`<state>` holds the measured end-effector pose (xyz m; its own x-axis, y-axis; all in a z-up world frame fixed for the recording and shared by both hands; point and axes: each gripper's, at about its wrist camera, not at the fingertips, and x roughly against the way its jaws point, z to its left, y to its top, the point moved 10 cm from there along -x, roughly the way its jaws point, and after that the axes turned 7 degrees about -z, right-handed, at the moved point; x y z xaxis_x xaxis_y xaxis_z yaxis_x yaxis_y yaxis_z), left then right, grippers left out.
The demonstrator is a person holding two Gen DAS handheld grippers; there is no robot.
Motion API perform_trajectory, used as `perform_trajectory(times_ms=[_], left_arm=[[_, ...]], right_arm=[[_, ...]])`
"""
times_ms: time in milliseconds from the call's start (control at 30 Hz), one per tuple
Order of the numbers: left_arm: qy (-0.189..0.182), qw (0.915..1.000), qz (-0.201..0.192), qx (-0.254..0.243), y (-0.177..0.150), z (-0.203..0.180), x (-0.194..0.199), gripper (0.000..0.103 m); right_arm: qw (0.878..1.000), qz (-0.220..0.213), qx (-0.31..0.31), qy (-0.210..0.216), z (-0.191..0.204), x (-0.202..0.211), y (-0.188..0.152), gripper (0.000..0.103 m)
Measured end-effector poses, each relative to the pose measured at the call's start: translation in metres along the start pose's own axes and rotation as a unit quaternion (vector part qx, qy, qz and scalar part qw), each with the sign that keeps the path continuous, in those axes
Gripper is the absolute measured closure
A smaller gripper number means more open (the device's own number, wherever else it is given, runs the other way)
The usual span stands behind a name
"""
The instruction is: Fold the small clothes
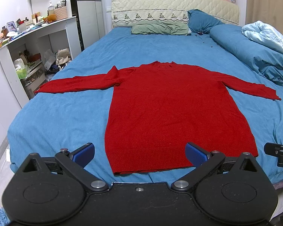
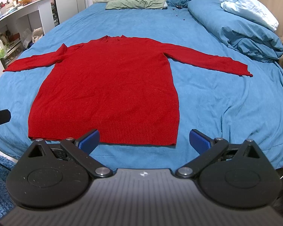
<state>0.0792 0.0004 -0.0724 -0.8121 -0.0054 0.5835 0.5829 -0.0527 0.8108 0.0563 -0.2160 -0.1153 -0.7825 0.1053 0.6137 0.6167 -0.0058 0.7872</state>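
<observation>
Fingers on the left gripper (image 1: 139,154) are spread wide, blue pads apart, nothing between them; same on the right gripper (image 2: 144,139), spread and empty. Both hover at the foot of the bed (image 1: 66,113), just short of the ribbed hem of the red sweater (image 1: 166,103), not touching it as far as I can tell. Sweater lies flat on the blue sheet, body straight, neck toward the headboard (image 1: 169,1), left sleeve (image 1: 75,84) and right sleeve (image 2: 207,58) both stretched out sideways. Judging by that, folding hasn't started: garment is spread and smoothed only, no sleeve tucked in, no fold across the body, so all folds are left. Left cuff ends close to the bed's left edge, near the white shelf unit (image 1: 28,43), so little room there. Right cuff sits near the heaped blue duvet (image 2: 235,28), which crowds that side. Hem is near the foot edge, only a narrow strip of sheet below it. Open sheet between the collar and the green pillow (image 1: 158,28) gives plenty of room upward. Small dark bits (image 1: 201,33) lie near the pillows, well apart from the sweater.
</observation>
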Motion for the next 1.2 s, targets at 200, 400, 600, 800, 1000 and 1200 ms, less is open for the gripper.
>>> perform_trajectory(times_ms=[200, 400, 600, 800, 1000, 1200], left_arm=[[0.000, 1.0000, 0.000, 0.001, 0.0001, 0.0005, -0.0007, 0.000], [0.000, 1.0000, 0.000, 0.001, 0.0003, 0.0005, -0.0005, 0.000], [0.000, 1.0000, 0.000, 0.001, 0.0003, 0.0004, -0.0005, 0.000], [0.000, 1.0000, 0.000, 0.001, 0.0003, 0.0005, -0.0005, 0.000], [0.000, 1.0000, 0.000, 0.002, 0.0002, 0.0009, -0.0007, 0.000], [-0.005, 1.0000, 0.000, 0.007, 0.0033, -0.0025, -0.0002, 0.000]], right_arm=[[1.000, 0.000, 0.001, 0.000, 0.0001, 0.0007, 0.0005, 0.000], [1.000, 0.000, 0.001, -0.001, -0.0001, 0.0009, 0.0009, 0.000], [1.000, 0.000, 0.001, 0.000, 0.0005, 0.0006, 0.0007, 0.000], [1.000, 0.000, 0.002, 0.000, 0.0013, 0.0020, 0.0015, 0.000], [1.000, -0.001, 0.002, 0.000, 0.0018, 0.0019, 0.0014, 0.000], [1.000, -0.009, -0.003, 0.000, 0.0010, 0.0071, 0.0085, 0.000]])
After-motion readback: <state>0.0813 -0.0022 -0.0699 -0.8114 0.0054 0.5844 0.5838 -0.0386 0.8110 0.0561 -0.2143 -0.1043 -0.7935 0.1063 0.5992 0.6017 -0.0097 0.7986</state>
